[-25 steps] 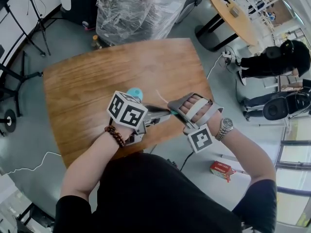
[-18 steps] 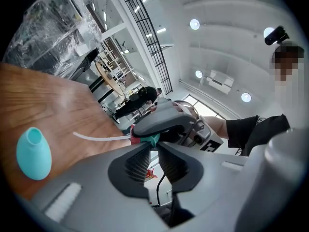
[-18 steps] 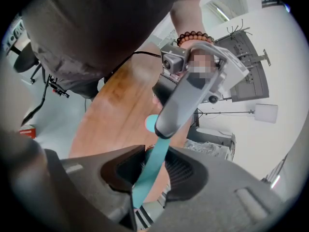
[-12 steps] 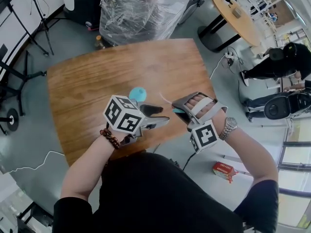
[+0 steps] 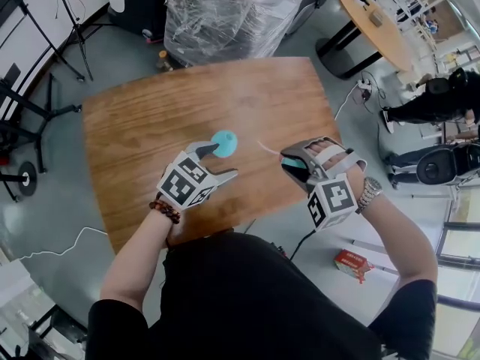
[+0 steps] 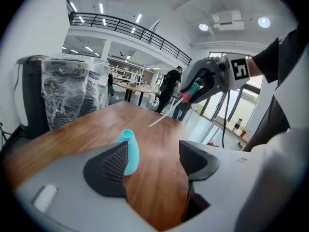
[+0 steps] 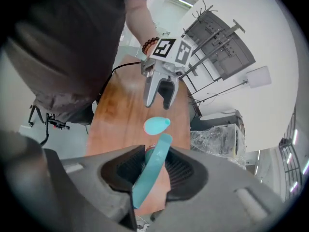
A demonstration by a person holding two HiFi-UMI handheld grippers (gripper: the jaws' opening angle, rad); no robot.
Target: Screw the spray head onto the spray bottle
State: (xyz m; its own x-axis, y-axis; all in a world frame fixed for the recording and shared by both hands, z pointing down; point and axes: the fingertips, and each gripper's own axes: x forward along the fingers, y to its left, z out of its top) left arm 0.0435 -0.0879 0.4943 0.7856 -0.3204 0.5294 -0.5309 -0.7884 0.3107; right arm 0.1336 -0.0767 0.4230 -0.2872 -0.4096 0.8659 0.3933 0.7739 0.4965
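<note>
A small teal spray bottle (image 5: 224,142) stands upright on the wooden table (image 5: 150,118). My left gripper (image 5: 216,162) is open just short of it, low over the table. Its jaws have just been opening and nothing is between them. In the left gripper view the bottle (image 6: 129,149) shows partly behind the left pad (image 6: 110,164). My right gripper (image 5: 295,166) hovers at the table's right front edge, shut on the teal spray head (image 7: 152,170), whose white dip tube (image 5: 264,145) points toward the bottle (image 7: 156,125).
A plastic-wrapped stack (image 5: 225,10) stands beyond the table's far edge. A round table (image 5: 375,28) and a person in black (image 5: 442,96) are at the right. A red pack (image 5: 352,263) lies on the floor. Stands (image 5: 30,111) line the left.
My left gripper has drawn away from the right gripper, sunk toward the bottle and opened its jaws. The right gripper has stayed in place with the spray head, rolling a little.
</note>
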